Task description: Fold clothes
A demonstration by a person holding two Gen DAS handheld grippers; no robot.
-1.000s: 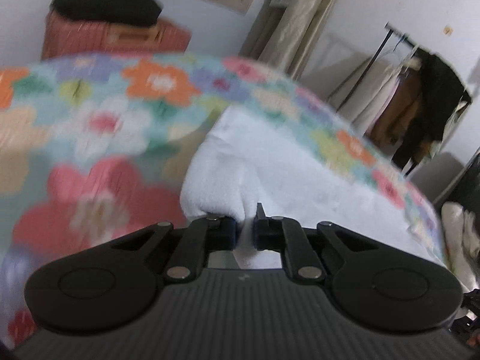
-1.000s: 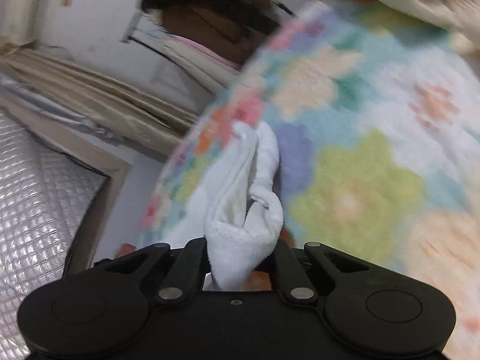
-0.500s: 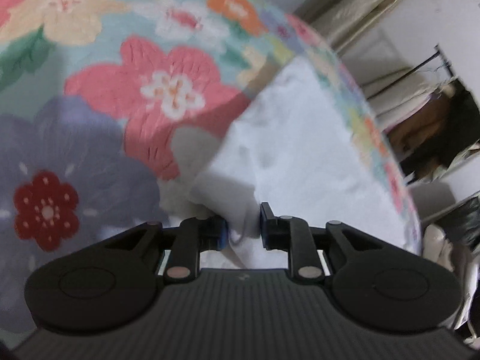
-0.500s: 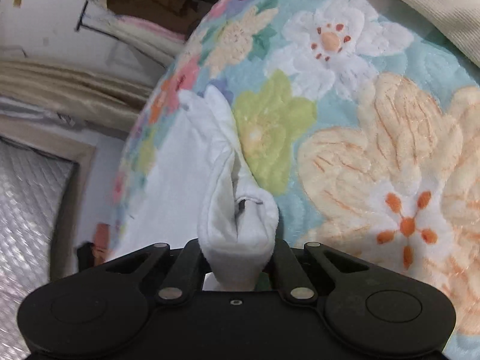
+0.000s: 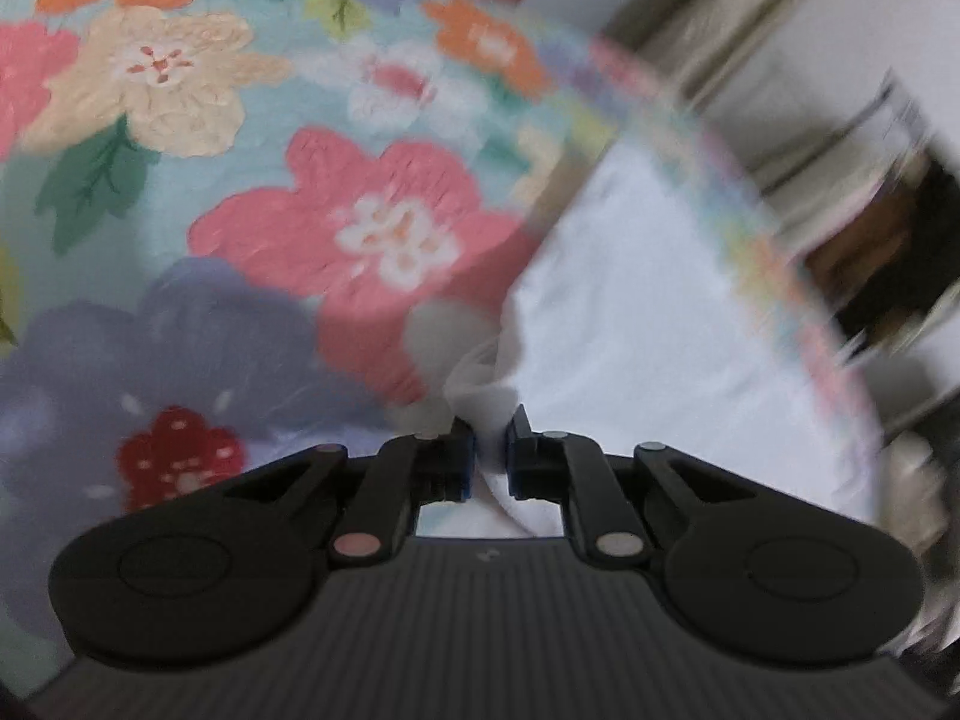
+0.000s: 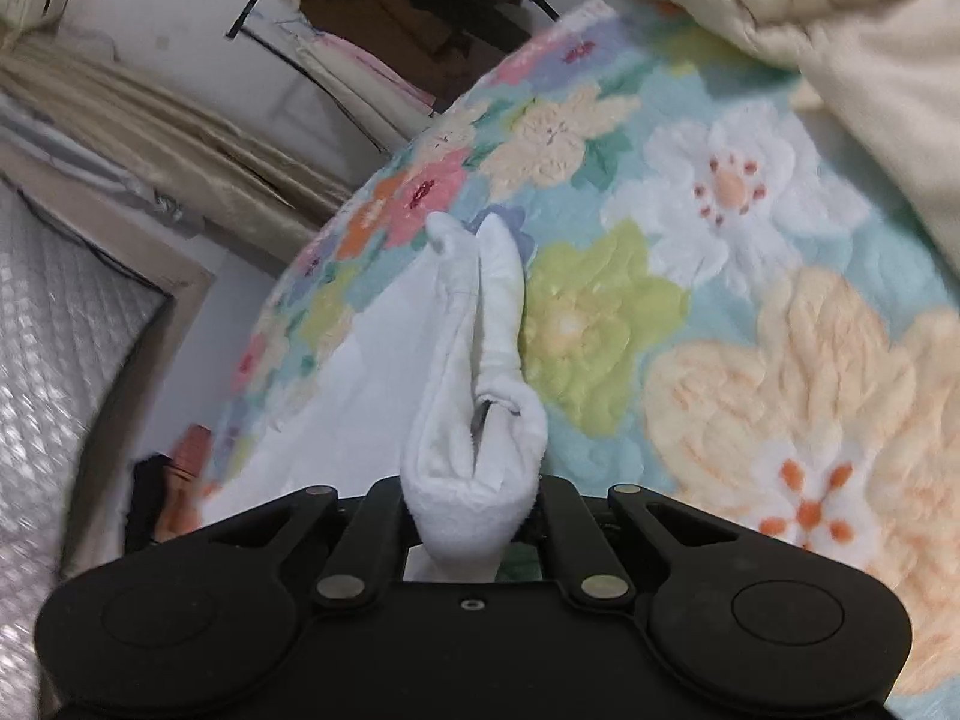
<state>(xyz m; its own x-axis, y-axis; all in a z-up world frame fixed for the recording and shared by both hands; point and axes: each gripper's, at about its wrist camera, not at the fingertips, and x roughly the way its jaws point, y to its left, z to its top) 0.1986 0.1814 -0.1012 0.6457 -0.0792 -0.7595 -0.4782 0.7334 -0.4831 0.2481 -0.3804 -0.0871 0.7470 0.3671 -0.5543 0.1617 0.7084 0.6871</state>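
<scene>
A white garment point(image 5: 648, 324) lies spread on a flowered bedspread point(image 5: 252, 192). My left gripper point(image 5: 491, 450) is shut on a bunched edge of it, low over the bed. In the right wrist view the same white garment point(image 6: 474, 360) rises in a folded ridge. My right gripper point(image 6: 474, 516) is shut on its thick bunched end, which hides the fingertips. The rest of the cloth stretches away to the left point(image 6: 360, 372).
A cream garment point(image 6: 840, 48) lies on the bedspread point(image 6: 720, 312) at the upper right. A clothes rack with dark and brown clothes point(image 6: 396, 18) stands beyond the bed. Beige curtains point(image 6: 150, 138) hang at the left. The bed's edge point(image 5: 798, 276) curves past the white garment.
Both grippers have kept hold of the white garment and carried it across the bed. The left view has swung so the cloth sits further right. The right view shows more bedspread and the cream garment.
</scene>
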